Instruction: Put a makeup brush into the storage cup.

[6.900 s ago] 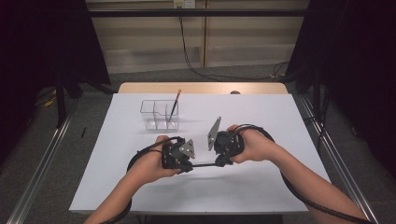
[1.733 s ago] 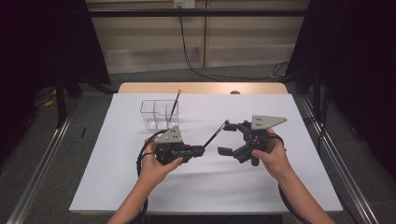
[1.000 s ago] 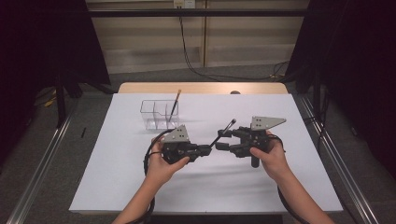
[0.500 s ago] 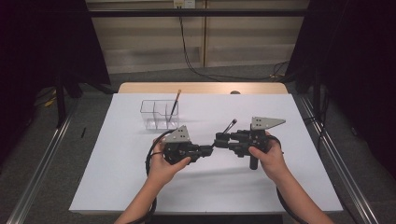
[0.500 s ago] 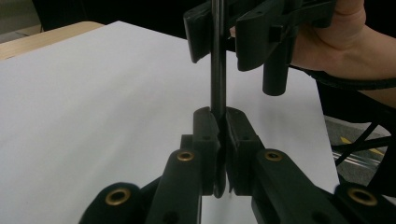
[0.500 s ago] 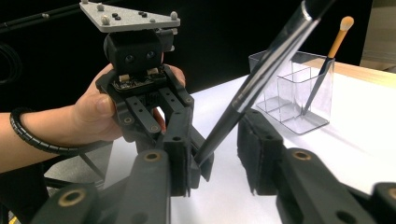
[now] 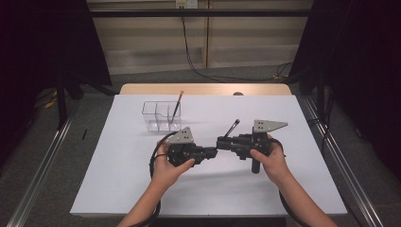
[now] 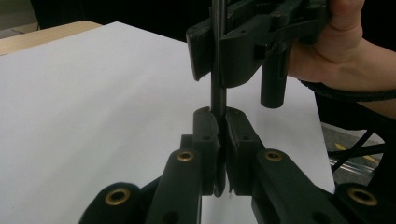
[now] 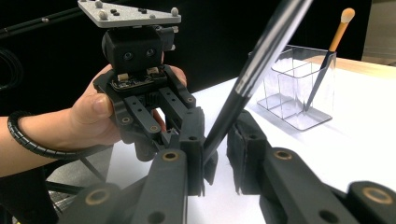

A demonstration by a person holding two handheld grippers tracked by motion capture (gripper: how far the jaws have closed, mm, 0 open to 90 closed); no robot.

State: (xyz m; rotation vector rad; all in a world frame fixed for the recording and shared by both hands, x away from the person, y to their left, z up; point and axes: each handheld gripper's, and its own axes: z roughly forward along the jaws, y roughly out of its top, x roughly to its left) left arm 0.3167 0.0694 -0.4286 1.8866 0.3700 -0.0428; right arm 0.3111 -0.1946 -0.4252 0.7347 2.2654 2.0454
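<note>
Grippers meet near the centre of the high view, tips facing each other above the white surface (image 7: 118, 179). I read the left gripper (image 7: 213, 152) as pressed together on the lower end of a dark brush handle (image 8: 218, 70); in the left gripper view the handle rises straight out of the clamped pads. The right gripper (image 7: 220, 143) has just been closing, with the same handle between its jaws. In the right gripper view the handle lies against one pad while a gap remains at the other, so I do not count this as a pinch. In the high view the handle slants up and to the right from the meeting point, its tip just above the right gripper.

A clear divided holder (image 7: 161, 116) stands in the upper left of the centre area, apart from both grippers. An orange-handled brush (image 7: 177, 105) leans in it. The holder is behind the left hand (image 7: 168, 170) and does not obstruct the handle. The right hand (image 7: 269, 161) sits lower right of centre.
</note>
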